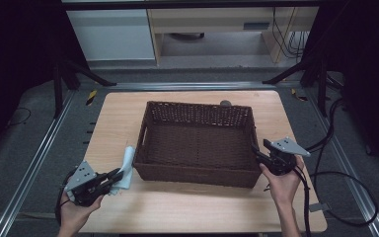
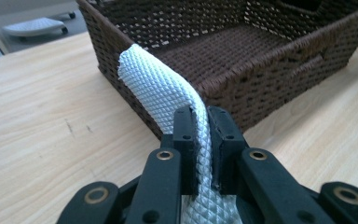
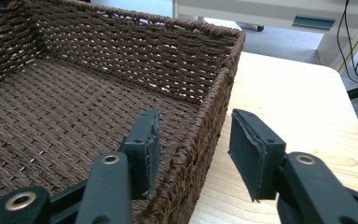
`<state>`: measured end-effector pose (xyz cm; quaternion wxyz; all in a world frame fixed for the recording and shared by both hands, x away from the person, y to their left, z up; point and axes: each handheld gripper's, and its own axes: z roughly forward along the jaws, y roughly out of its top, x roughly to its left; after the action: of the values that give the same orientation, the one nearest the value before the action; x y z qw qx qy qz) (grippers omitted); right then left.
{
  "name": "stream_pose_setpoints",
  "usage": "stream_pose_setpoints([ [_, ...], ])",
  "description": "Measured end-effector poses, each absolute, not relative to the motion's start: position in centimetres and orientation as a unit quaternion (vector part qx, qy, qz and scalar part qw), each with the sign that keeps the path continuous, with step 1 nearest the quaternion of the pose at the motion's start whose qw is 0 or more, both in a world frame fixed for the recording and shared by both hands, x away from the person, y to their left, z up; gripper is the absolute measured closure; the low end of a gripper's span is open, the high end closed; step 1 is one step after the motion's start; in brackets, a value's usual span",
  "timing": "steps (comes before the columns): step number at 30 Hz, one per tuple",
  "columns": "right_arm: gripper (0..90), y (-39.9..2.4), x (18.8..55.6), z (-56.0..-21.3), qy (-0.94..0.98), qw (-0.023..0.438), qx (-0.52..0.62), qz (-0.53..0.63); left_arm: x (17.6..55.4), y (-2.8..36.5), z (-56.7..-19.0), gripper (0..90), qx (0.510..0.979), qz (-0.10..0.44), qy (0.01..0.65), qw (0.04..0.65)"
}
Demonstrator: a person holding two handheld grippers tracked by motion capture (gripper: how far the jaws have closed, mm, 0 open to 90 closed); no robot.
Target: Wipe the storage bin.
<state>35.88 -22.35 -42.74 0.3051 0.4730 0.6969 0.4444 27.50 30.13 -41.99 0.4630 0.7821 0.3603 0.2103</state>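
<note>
My left gripper (image 2: 204, 122) has its fingers pinched tight on the white cloth (image 2: 161, 88), which arches up just outside the near-left corner of the wicker basket (image 1: 197, 174) on the counter (image 1: 187, 207). My right gripper (image 3: 193, 149) straddles the basket's right wall with fingers parted, one inside, one outside, not pressing. I judge the cloth is mid-lift; next it must clear the rim and go inside.

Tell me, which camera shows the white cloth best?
The left gripper view: the cloth sits close up, pinched between the left tongs, its weave clear. The high view shows it small beside the basket.
</note>
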Motion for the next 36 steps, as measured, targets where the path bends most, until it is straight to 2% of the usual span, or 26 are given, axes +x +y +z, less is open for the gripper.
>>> stream_pose_setpoints([
  [10,42.7,-23.8,35.6,-42.2,0.67,0.319,0.487,0.461,28.6,28.8,-45.1,81.4,0.826,0.169,0.363,0.396],
  [18,41.1,-25.1,35.5,-42.7,0.657,0.329,0.506,0.452,28.9,28.3,-46.8,81.6,0.852,0.136,0.363,0.353],
  [23,40.9,-25.4,35.6,-42.9,0.655,0.331,0.51,0.448,28.9,28.5,-46.2,81.6,0.845,0.141,0.361,0.369],
  [30,40.7,-25.5,35.6,-43.0,0.656,0.33,0.511,0.446,27.7,30.0,-43.0,81.6,0.785,0.193,0.368,0.46],
  [33,40.6,-25.5,35.6,-43.0,0.656,0.331,0.51,0.446,27.7,30.4,-42.6,81.7,0.772,0.205,0.374,0.472],
  [36,40.6,-25.5,35.7,-43.1,0.657,0.331,0.51,0.445,28.1,30.6,-42.9,81.6,0.775,0.205,0.382,0.46],
])
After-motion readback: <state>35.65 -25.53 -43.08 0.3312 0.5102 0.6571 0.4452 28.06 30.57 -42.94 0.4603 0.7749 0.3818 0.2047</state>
